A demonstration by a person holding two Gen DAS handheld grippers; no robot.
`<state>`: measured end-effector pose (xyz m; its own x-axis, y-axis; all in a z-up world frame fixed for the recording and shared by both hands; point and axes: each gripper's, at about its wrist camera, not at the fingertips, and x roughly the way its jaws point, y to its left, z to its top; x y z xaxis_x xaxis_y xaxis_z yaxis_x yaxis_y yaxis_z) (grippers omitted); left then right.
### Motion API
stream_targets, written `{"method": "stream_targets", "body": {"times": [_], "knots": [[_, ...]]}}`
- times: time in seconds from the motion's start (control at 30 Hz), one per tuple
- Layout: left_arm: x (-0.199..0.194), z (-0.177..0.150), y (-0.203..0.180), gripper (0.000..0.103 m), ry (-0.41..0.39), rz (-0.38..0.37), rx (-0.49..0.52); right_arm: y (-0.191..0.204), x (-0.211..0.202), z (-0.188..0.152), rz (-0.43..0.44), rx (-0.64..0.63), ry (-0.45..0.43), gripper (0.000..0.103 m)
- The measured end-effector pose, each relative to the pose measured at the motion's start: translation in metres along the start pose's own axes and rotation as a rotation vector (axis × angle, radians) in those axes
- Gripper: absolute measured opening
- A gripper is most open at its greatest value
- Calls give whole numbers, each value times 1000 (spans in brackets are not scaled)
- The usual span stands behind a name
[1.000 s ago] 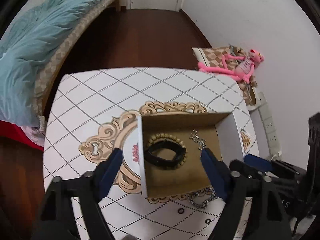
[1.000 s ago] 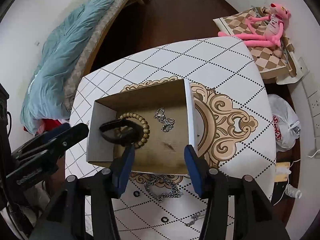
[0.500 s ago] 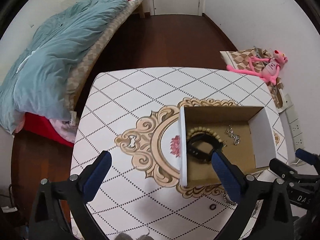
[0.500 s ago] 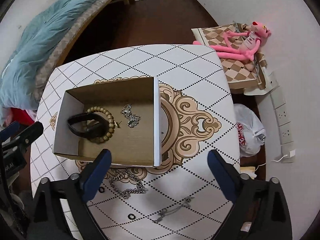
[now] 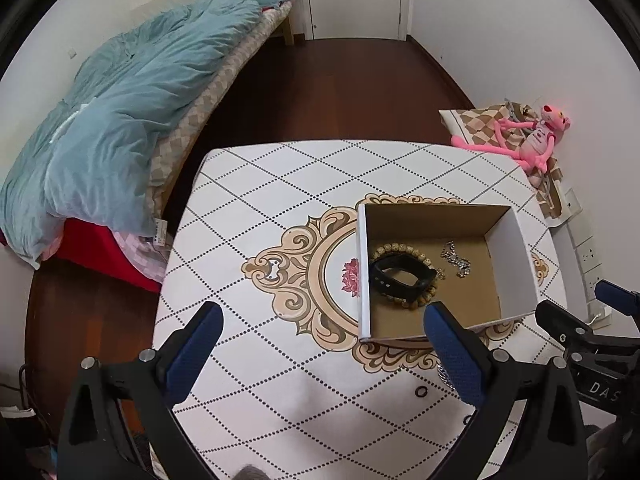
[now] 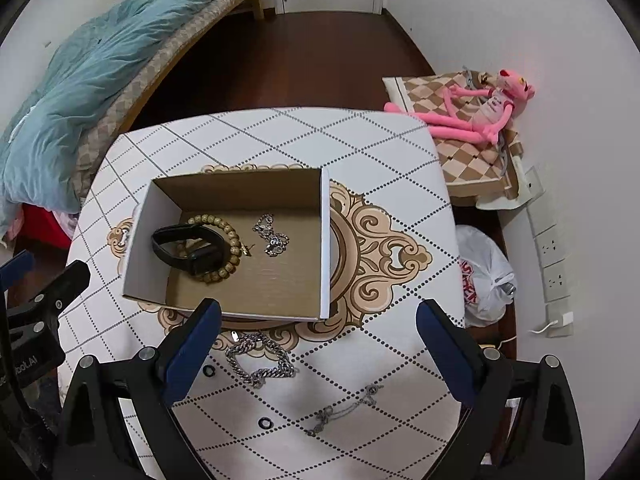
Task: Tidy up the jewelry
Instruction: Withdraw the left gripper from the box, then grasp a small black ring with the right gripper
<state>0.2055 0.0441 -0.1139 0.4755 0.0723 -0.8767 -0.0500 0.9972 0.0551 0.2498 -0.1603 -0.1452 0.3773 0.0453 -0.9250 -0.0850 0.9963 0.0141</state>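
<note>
An open cardboard box (image 6: 326,240) (image 5: 362,272) stands on the patterned table. Inside lie a black wristband (image 6: 188,246) (image 5: 402,278), a wooden bead bracelet (image 6: 230,240) (image 5: 390,248) and a small silver chain (image 6: 272,236) (image 5: 456,258). In the right wrist view a thick silver chain (image 6: 260,360), a thin silver chain (image 6: 344,410) and small black rings (image 6: 265,423) lie on the table in front of the box. My right gripper (image 6: 318,346) is open and empty above them. My left gripper (image 5: 322,344) is open and empty, above the table left of the box.
The table (image 5: 280,200) has edges all round over a dark wood floor. A bed with a blue duvet (image 5: 120,100) is at the left. A pink plush toy (image 6: 476,108) on a checked cushion and a plastic bag (image 6: 486,276) lie at the right.
Both grippers have opened wide and pulled up and back from the box. The left one has moved left. The box and its contents have stayed put.
</note>
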Motion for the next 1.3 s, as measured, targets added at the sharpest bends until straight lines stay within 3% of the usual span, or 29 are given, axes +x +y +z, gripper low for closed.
{"method": "stream_targets", "body": {"times": [0.37, 0.67, 0.8, 1.0, 1.03, 1.17, 1.3], "knots": [[-64, -12, 3, 103, -99, -1, -19, 6, -65, -20, -15, -5, -110, 99], [-92, -33, 11, 103, -134, 4, -46, 9, -103, -45, 21, 6, -160, 99], [-82, -53, 14, 103, -122, 31, -53, 12, -90, -63, 42, 13, -125, 99], [-34, -93, 14, 103, -26, 68, -47, 14, -21, -107, 94, 38, -11, 98], [-26, -99, 14, 103, -6, 81, -42, 14, -11, -113, 100, 42, -2, 96], [14, -120, 13, 103, 87, 100, -22, 22, 34, -135, 112, 33, 52, 63], [35, -131, 15, 103, 128, 101, -20, 33, 54, -147, 118, 7, 31, 54]]}}
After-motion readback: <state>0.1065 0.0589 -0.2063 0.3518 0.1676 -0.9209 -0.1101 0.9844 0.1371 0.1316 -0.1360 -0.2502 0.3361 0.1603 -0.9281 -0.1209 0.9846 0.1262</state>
